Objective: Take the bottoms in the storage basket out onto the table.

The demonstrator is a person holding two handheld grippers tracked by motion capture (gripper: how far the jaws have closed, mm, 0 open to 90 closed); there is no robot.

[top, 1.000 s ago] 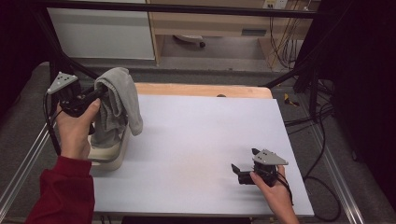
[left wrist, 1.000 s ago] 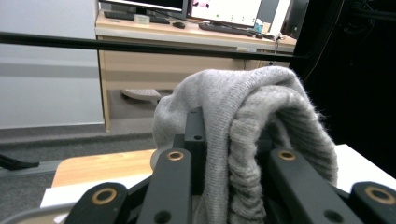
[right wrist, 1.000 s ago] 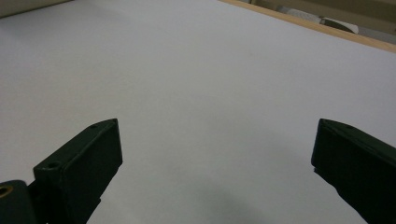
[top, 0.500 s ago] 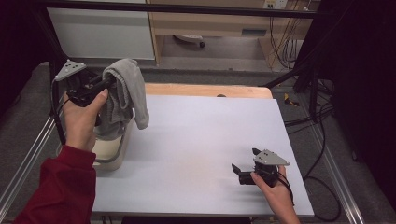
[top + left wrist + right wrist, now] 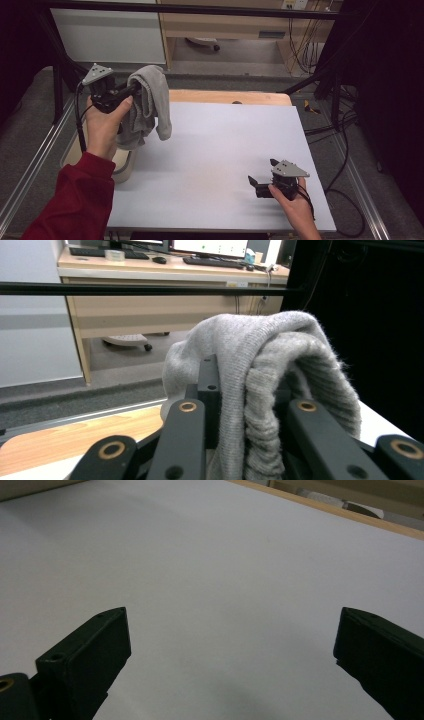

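High view: the left tool point(image 5: 134, 90) is raised at the left edge of the surface point(image 5: 220, 150), clamped on a grey knitted cloth point(image 5: 147, 107) that hangs from it in folds. The cloth's lower end is just above or just inside a pale bin point(image 5: 122, 165) standing by the surface's left rim; whether it is fully clear of the bin cannot be told from here. The right tool point(image 5: 252, 181) rests low near the front right corner, jaws spread wide, with nothing between them. The step in hand looks like lifting the cloth out of the bin

Left gripper view: the cloth point(image 5: 265, 370) is bunched between the two black jaws and drapes over their tips, so the grip sits on a thick fold, not an edge. Behind it are a desk point(image 5: 150, 305) and a strip of the wooden border of the surface

Right gripper view: the right tool point(image 5: 230, 645) is wide open over bare white surface point(image 5: 210, 555)

Next, in my judgement, the cloth needs carrying rightward over the open white area and lowering there. The hanging end should be high enough to clear the bin's rim first, and the right tool is free to take a loose end for spreading
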